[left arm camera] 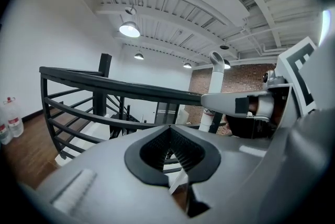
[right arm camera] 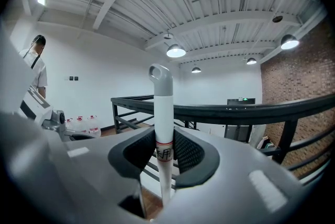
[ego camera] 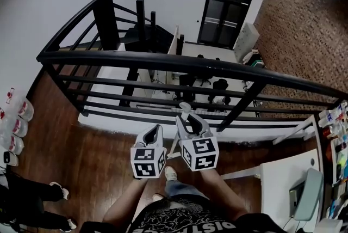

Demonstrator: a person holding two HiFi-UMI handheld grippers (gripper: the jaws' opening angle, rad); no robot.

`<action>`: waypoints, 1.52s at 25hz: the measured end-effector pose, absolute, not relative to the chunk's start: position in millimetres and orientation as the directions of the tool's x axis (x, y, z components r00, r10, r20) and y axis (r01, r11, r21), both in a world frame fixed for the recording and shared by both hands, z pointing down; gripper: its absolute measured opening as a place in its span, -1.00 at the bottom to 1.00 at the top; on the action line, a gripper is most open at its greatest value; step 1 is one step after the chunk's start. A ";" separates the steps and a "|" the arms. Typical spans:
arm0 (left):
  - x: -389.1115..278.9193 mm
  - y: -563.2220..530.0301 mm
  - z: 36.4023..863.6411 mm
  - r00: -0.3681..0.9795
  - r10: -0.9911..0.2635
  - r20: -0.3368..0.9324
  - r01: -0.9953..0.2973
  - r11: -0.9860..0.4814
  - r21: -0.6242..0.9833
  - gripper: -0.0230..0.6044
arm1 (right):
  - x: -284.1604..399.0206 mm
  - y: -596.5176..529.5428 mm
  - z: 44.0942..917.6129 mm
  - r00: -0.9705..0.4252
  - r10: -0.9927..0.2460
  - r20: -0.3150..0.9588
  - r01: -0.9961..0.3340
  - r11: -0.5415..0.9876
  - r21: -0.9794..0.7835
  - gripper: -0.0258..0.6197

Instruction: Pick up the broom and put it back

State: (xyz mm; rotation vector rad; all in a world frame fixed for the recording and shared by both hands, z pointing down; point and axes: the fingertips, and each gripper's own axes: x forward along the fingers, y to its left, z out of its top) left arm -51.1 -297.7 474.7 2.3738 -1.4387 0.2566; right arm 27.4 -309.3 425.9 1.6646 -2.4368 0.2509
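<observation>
Head view, steep look down: a person stands on a dark wood floor (ego camera: 109, 155) at a black metal railing (ego camera: 163, 60) on an upper level. A lower floor w/ dark chairs shows through the bars. Left gripper (ego camera: 157, 128) and right gripper (ego camera: 188, 118) sit side by side in front of the body, each w/ a marker cube. Of the broom (ego camera: 185, 109) only the white handle w/ grey cap shows, upright in the right gripper, near the railing. Shirt print at bottom edge reads upside down, in part "DIST". Water jugs (ego camera: 19, 117) w/ red labels far left. Black double door (ego camera: 223, 11) w/ a green lit sign above, text too small to read. Brick wall (ego camera: 304, 25) top right, white surface (ego camera: 283, 172) lower right. Left gripper view: jaws together, nothing btwn them. Railing runs ahead. The right gripper is close at right w/ the handle rising beside it; dark print on the handle is too small to read. Round ceiling lamps (left arm camera: 129, 29) lit under a white ribbed ceiling. Right gripper view: jaws narrow, clamped on the white handle, which stands upright btwn the pads w/ the grey cap above. At pad level there is a red band over a label w/ two dark handwritten characters, reading unsure. Another person in a white top (right arm camera: 35, 68) at left edge.
</observation>
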 end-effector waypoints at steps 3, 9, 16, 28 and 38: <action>-52.3 -292.3 476.0 0.472 -0.819 0.327 -0.881 -0.427 0.203 -0.91 | 26.0 -305.2 428.8 -0.349 -0.907 0.237 -0.935 0.353 -0.024 -0.62; -55.9 -292.2 471.4 0.468 -0.826 0.315 -0.883 -0.425 0.197 -0.91 | 30.0 -315.9 448.1 -0.326 -0.911 0.252 -0.944 0.330 -0.026 -0.62; -50.3 -305.2 470.1 0.464 -0.826 0.320 -0.886 -0.423 0.192 -0.91 | 36.7 -338.4 480.9 -0.312 -0.902 0.299 -0.947 0.319 -0.029 -0.62; -50.6 -359.9 477.9 0.432 -0.833 0.346 -0.902 -0.401 0.163 -0.91 | 38.2 -391.9 529.0 -0.325 -0.879 0.350 -0.945 0.314 -0.089 -0.62; -52.1 -398.5 495.5 0.415 -0.823 0.388 -0.910 -0.385 0.156 -0.91 | 31.1 -437.7 565.2 -0.336 -0.855 0.395 -0.942 0.312 -0.126 -0.62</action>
